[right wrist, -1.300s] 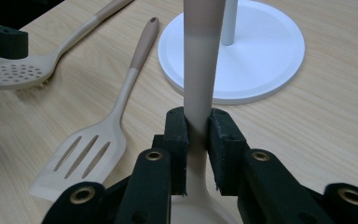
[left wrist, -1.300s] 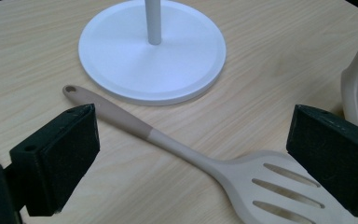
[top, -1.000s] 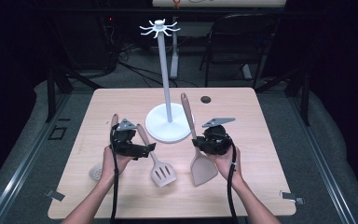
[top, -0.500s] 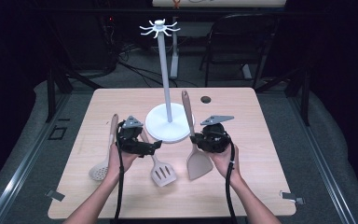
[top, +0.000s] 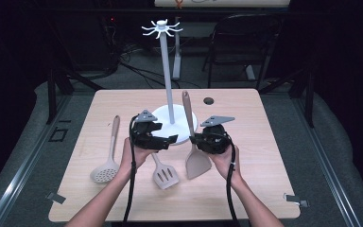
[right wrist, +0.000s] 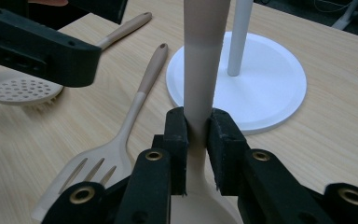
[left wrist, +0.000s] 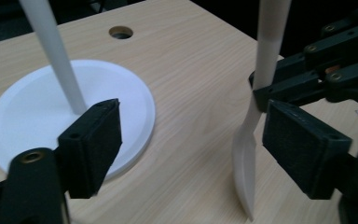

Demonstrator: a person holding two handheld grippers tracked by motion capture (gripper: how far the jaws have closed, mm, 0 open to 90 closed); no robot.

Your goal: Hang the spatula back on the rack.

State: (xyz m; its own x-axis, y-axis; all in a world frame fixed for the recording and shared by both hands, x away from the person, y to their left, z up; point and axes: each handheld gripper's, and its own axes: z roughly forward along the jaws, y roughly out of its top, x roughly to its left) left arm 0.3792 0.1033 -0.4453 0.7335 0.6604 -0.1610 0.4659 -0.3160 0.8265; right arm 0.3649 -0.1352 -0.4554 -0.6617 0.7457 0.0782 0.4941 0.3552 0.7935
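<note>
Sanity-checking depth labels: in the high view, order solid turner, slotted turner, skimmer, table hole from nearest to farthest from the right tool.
1. Solid turner: clamped in the right tool.
2. Slotted turner: to its left, near the table's front.
3. Table hole: behind it, toward the far edge.
4. Skimmer: far left, beyond the left tool.

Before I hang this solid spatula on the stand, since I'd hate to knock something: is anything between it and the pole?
Nothing visible. The right gripper clamps the solid spatula beside the stand's pole; between them lies the stand's bare white base.
</note>
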